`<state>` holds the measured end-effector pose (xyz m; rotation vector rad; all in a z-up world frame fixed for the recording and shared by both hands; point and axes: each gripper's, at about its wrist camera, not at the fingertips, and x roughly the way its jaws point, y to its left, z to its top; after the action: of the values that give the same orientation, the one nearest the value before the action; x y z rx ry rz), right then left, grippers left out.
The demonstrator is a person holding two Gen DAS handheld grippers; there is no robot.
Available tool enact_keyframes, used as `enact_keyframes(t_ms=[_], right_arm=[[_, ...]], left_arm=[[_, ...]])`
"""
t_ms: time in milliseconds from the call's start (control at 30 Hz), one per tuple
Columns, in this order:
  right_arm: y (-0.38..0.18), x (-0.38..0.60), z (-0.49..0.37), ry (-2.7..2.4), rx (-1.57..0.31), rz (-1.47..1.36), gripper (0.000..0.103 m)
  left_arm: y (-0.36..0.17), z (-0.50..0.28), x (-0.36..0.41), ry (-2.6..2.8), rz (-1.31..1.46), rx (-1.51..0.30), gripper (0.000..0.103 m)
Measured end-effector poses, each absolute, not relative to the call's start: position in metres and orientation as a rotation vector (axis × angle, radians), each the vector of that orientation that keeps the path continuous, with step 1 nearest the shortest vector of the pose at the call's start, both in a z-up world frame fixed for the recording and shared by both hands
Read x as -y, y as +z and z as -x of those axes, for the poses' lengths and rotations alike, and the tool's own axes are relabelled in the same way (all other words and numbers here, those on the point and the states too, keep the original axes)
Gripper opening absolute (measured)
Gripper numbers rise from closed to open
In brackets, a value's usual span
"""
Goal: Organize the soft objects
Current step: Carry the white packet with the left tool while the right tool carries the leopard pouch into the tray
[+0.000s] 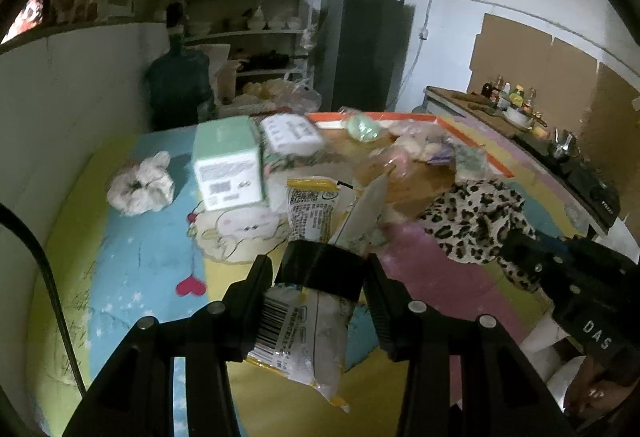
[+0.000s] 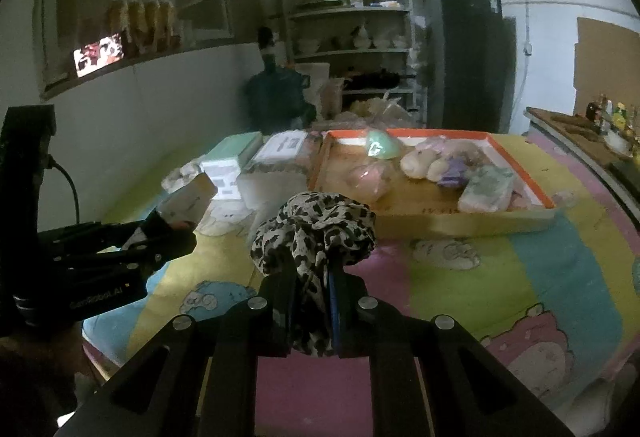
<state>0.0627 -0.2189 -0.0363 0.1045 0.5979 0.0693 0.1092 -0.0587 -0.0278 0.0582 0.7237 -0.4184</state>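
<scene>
While several soft bundles already lie in the orange-rimmed cardboard tray [image 2: 536, 181], the left gripper [image 1: 320, 269] clamps a crinkly yellow-white snack packet [image 1: 304, 341], the right gripper [image 2: 310, 301] pinches a leopard-print fabric scrunchie [image 2: 316, 233], both unplaced

1. a lived-in home kitchen or storeroom.
2. open shelves [image 2: 352, 25] hold bowls, pots and dishes beside a dark fridge [image 2: 464, 57].
3. a side counter [image 1: 472, 103] carries sauce bottles.
4. a cartoon-print cloth [image 2: 500, 277] covers the table.
5. jars stand behind cabinet glass [image 2: 140, 21].
</scene>
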Motion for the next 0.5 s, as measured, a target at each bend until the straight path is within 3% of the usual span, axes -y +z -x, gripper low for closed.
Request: enact_keyframes(t_ms=[500], right_arm=[[-0.02,0.265,-0.07,0.013,-0.534,-0.125,0.013]], left_arm=[[-0.003,-0.126,0.117,-0.463,-0.051,-0.671,0.046]])
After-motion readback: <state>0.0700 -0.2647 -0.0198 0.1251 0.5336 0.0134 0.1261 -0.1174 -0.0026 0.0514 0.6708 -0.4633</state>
